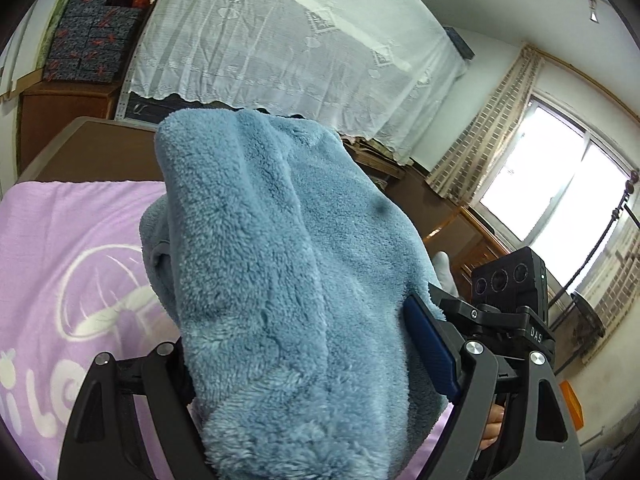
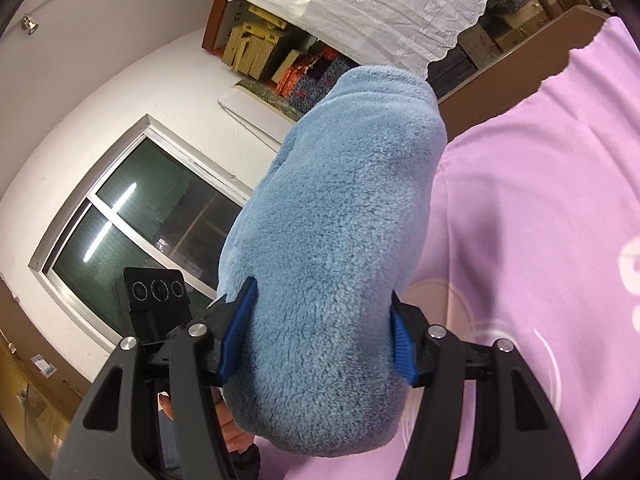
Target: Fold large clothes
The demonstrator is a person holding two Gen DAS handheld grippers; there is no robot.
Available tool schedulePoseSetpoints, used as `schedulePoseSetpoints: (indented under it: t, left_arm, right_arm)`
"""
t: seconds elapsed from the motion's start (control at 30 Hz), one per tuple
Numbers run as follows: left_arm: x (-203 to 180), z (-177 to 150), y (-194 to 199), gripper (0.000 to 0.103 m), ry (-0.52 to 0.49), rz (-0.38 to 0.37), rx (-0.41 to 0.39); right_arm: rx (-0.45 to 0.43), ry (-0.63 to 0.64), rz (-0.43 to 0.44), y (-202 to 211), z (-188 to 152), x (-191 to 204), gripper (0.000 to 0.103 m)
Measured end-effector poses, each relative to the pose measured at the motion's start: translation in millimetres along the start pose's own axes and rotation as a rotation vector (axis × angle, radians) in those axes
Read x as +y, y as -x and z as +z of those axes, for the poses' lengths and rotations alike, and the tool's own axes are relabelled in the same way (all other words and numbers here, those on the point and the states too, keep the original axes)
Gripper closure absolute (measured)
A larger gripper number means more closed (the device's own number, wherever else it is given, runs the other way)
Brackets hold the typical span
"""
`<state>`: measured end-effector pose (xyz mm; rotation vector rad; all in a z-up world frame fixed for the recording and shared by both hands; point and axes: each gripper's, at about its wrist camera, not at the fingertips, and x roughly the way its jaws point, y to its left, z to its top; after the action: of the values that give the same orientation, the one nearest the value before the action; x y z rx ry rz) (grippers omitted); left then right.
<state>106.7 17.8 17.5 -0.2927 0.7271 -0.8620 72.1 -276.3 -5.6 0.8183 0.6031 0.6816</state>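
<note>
Left gripper (image 1: 308, 360) is clamped on a thick bundle of the blue fleece garment (image 1: 280, 260); one blue pad (image 1: 430, 346) presses its right side, the other pad is hidden behind the fabric. Right gripper (image 2: 320, 332) is also clamped on the same garment (image 2: 340, 240), w/ both blue pads (image 2: 236, 332) pushed into the pile on each side. The garment is lifted above the bed, over the purple blanket (image 1: 60, 260) w/ white print. In the background: white lace cloth (image 1: 280, 40), a window (image 1: 560, 184), stacked boxes (image 1: 92, 32).
</note>
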Motion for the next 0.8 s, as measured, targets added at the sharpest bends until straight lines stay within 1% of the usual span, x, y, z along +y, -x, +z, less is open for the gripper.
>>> schedulePoseSetpoints:
  t: [0.2, 0.33, 0.57, 0.8]
  left_arm:
    - [-33.3, -11.0, -8.4, 0.018, -0.036, -0.038, 0.016]
    - [-55.4, -18.7, -23.0, 0.018, -0.054, -0.080, 0.033]
    - [-100.0, -26.9, -71.9, 0.018, -0.094, -0.169, 0.104]
    - [-135.8, -32.3, -136.6, 0.017, -0.123, -0.255, 0.207]
  right_arm:
    - [-0.042, -0.005, -0.010, 38.6, -14.7, 1.4, 0.045]
    - [-0.084, -0.003, -0.028, 72.8, -25.4, 0.9, 0.045]
    - [-0.164, -0.027, -0.093, 138.8, -43.1, -11.0, 0.045]
    - [-0.259, -0.071, -0.183, 211.9, -61.2, -34.4, 0.045]
